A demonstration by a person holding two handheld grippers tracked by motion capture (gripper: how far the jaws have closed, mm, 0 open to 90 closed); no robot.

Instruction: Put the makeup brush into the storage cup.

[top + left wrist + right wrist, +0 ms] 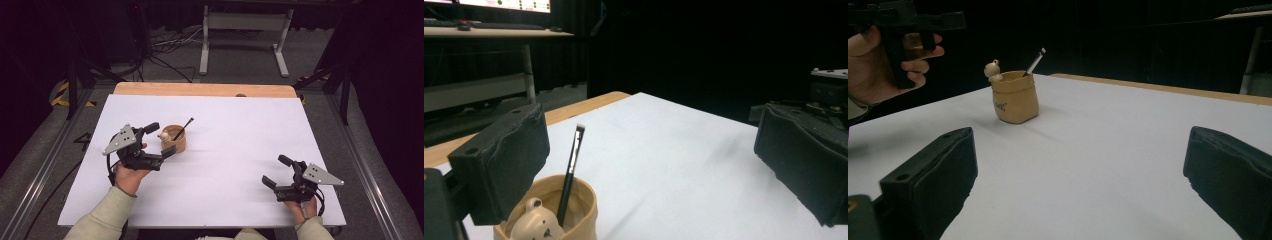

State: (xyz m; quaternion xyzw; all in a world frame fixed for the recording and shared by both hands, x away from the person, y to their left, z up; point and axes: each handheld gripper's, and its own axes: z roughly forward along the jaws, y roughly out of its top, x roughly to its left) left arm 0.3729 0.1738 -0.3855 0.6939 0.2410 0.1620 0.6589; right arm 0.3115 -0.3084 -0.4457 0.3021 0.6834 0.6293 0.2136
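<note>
- The makeup brush stands leaning in the tan pouch-shaped holder, left of the surface's middle; placing it looks done.
- The left tongs gape around the holder, gripping nothing.
- The right tongs rest open and empty near the right front corner.

high view looks down from above; both low tongs views share the cup.
</note>
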